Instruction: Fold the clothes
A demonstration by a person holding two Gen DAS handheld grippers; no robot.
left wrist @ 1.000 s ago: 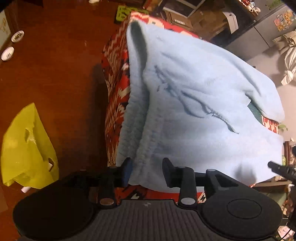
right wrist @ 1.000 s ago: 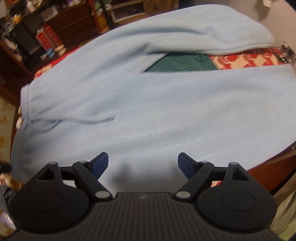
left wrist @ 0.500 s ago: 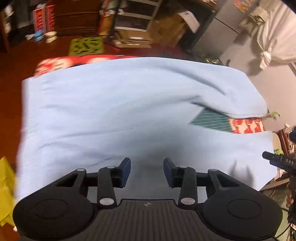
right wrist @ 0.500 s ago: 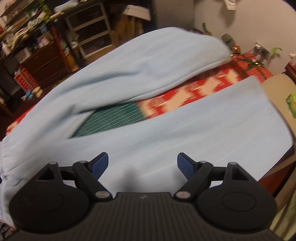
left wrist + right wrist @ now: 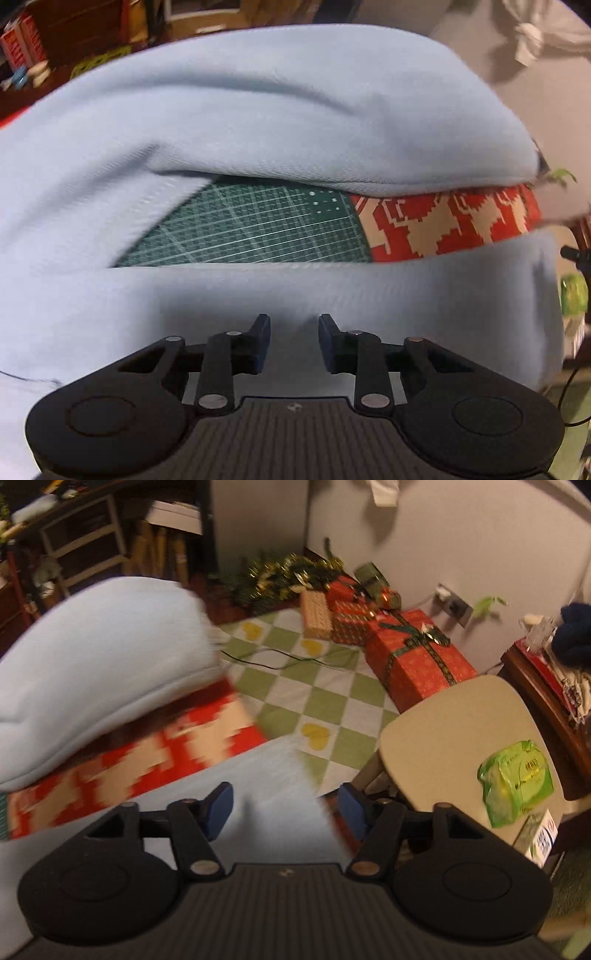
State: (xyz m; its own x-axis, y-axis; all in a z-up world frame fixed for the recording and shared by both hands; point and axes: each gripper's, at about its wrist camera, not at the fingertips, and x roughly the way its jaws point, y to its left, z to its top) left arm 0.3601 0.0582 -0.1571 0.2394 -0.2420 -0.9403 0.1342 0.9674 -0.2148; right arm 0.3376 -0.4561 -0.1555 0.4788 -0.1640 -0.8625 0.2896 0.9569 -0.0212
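Light blue sweatpants (image 5: pixel 295 110) lie spread over a table, with the two legs parted. Between the legs show a green cutting mat (image 5: pixel 251 229) and a red patterned cloth (image 5: pixel 443 221). My left gripper (image 5: pixel 294 325) hovers open over the near leg (image 5: pixel 369 291), with nothing between its fingers. In the right wrist view the far leg (image 5: pixel 99 664) bulges at the left. My right gripper (image 5: pixel 284 801) stands wide open above the cuff end of the near leg (image 5: pixel 240 775), holding nothing. The red cloth (image 5: pixel 147 760) is blurred there.
Right of the table stands a beige seat (image 5: pixel 454 731) with a green packet (image 5: pixel 517 779) on it. Wrapped gift boxes (image 5: pixel 417 661) sit on a green checked rug (image 5: pixel 314 686) by the wall. A dark wooden side table (image 5: pixel 535 672) stands at the far right.
Both views have swung from the waistband end toward the leg ends. The yellow bag has left the left view. The right view now reaches past the cuff to the floor.
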